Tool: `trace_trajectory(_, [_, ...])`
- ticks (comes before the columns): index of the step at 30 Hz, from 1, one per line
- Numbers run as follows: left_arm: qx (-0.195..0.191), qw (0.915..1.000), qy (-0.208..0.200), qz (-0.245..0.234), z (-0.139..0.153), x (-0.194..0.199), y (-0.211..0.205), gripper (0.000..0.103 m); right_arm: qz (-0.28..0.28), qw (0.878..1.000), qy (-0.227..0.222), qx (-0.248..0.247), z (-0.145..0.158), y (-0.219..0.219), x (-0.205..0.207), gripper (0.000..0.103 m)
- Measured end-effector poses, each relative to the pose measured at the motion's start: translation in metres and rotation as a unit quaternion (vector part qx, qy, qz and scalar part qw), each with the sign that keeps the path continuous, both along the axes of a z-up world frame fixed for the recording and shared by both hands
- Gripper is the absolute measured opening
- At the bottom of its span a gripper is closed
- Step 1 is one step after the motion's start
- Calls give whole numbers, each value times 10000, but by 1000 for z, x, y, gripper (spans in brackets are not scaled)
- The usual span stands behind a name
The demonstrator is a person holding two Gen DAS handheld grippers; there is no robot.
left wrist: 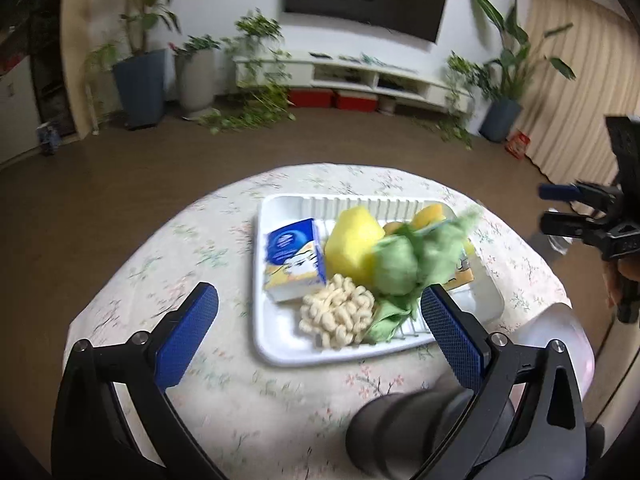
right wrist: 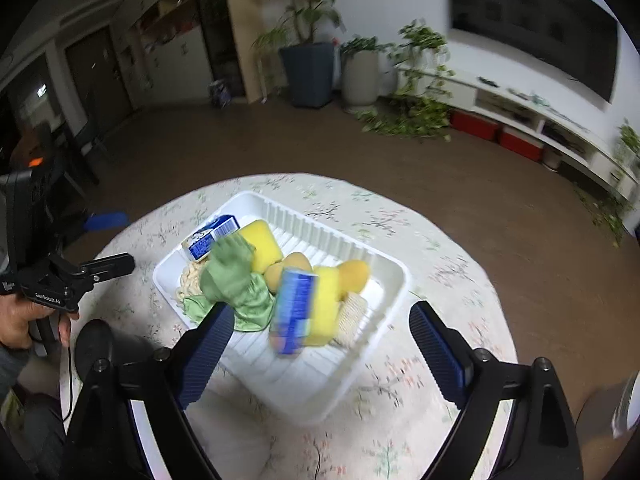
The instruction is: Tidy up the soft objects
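A white ribbed tray (left wrist: 276, 344) (right wrist: 312, 392) sits on the round floral table. It holds a blue tissue pack (left wrist: 294, 258) (right wrist: 210, 238), yellow sponges (left wrist: 354, 246) (right wrist: 264, 244), a green cloth (left wrist: 404, 268) (right wrist: 236, 280), a cream knobbly mitt (left wrist: 340, 314), orange soft balls (right wrist: 352, 274), a second blurred blue pack (right wrist: 294, 312) and a cream pad (right wrist: 352, 318). My left gripper (left wrist: 320, 322) is open and empty above the tray's near edge. My right gripper (right wrist: 320, 340) is open and empty above the tray. Each gripper shows in the other view (left wrist: 568, 210) (right wrist: 108, 240).
The table (left wrist: 168, 264) (right wrist: 460, 280) has a floral cloth. A dark cylindrical object (left wrist: 404, 428) lies at its near edge, by a pale object (left wrist: 568, 332). Brown floor, potted plants (left wrist: 140, 80) and a TV bench (left wrist: 360, 76) lie beyond.
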State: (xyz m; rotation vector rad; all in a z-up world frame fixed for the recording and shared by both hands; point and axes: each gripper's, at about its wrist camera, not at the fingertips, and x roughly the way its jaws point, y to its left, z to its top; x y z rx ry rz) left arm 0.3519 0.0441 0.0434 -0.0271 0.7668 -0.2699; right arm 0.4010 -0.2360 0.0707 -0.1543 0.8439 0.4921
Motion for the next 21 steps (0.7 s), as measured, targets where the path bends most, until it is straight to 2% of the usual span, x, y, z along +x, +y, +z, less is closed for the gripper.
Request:
trace_trajectory(5, [69, 9980, -527, 353, 20, -46, 8, 103, -244, 9989, -377, 159, 16, -16, -50, 94])
trace_trajectory(9, [90, 9958, -815, 416, 31, -84, 6, 103, -355, 9965, -671, 348, 26, -20, -99, 99])
trace_trajectory(11, [39, 9957, -840, 391, 29, -106, 2, 103, -412, 9947, -799, 497, 28, -21, -127, 103])
trace_trajectory(15, [-14, 9952, -877, 428, 23, -146, -5, 103, -538, 9927, -911, 577, 22, -22, -174, 103])
trace_trajectory(21, [-38, 9951, -813, 570, 5, -203, -17, 103, -785, 9912, -901, 566, 3, -15, -227, 103])
